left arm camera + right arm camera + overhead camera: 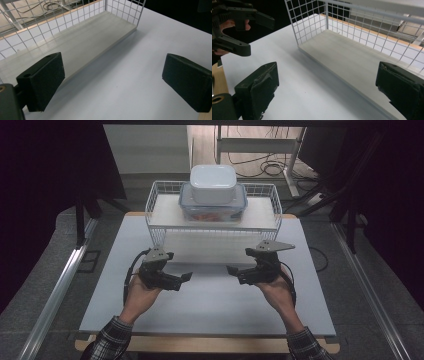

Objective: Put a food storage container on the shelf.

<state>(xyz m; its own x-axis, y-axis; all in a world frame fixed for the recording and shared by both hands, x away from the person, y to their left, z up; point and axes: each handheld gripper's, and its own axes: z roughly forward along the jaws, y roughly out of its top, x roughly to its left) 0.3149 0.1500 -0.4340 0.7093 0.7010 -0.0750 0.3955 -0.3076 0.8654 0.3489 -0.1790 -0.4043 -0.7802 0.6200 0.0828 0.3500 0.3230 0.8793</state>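
While both grippers, left gripper (pixel 186 278) and right gripper (pixel 231 269), gape wide and empty, the stacked white lidded plastic box (pixel 213 183) sits straight ahead on the white wire shelf (pixel 161 215), probably equally near both.

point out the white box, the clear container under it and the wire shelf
white box (pixel 213 182), high view, on its lid
clear container (pixel 213 213), high view, on its front wall
wire shelf (pixel 162 187), high view, on its back rail

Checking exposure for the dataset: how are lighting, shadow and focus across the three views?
High view: white table top evenly lit, surroundings fall to near black, white lidded box close to blown out. Left gripper view: soft shadow under the white wire shelf rack, near black jaw pads slightly soft. Right gripper view: rack's top rail blurred, left gripper sharp.
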